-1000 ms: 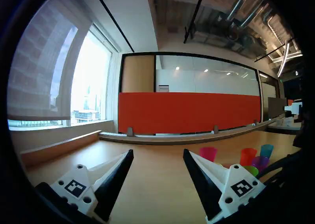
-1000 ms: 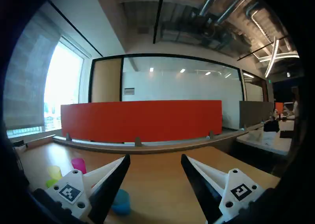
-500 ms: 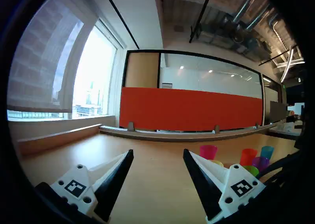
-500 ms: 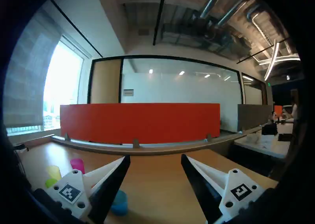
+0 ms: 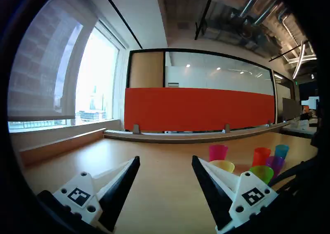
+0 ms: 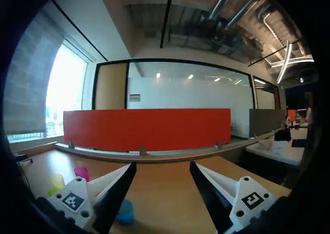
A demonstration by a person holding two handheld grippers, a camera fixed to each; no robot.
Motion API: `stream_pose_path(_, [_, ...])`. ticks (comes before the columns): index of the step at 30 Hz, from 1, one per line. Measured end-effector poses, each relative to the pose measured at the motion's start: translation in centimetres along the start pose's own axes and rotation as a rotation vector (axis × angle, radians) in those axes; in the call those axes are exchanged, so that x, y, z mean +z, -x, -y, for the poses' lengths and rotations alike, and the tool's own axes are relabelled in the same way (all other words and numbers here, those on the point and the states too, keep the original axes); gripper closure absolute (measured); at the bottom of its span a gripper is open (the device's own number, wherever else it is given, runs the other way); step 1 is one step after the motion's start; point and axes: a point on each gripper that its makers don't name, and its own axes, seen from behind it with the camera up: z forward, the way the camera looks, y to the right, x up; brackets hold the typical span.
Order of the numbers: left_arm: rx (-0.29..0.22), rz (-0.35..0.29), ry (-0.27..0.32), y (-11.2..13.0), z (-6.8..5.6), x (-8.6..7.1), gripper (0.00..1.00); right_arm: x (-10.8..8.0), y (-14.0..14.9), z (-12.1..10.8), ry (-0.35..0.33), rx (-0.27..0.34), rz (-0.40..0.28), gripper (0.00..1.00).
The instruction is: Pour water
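Holding the left gripper (image 5: 165,157) and right gripper (image 6: 162,163) above the tabletop (image 5: 165,143), we have their fingers (image 5: 119,184) spread and empty near the coloured cups (image 5: 261,155).

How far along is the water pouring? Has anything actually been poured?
Nothing looks done yet. The left gripper and the right gripper both hang open and empty over the wooden table. The pink cup, orange cup and green cup stand upright in a cluster, ungrasped; whether any holds water can't be told. Left to do: grasp a cup, lift it and pour.
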Motion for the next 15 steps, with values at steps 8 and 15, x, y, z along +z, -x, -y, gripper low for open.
stream_pose_path(8, [0.013, 0.024, -0.001, 0.65, -0.22, -0.05, 0.07, -0.11, -0.14, -0.2, 0.0, 0.007, -0.004, 0.0])
stream_pose_path(15, [0.014, 0.026, -0.001, 0.62, -0.13, -0.14, 0.07, -0.21, -0.34, -0.06, -0.004, 0.006, -0.01, 0.0])
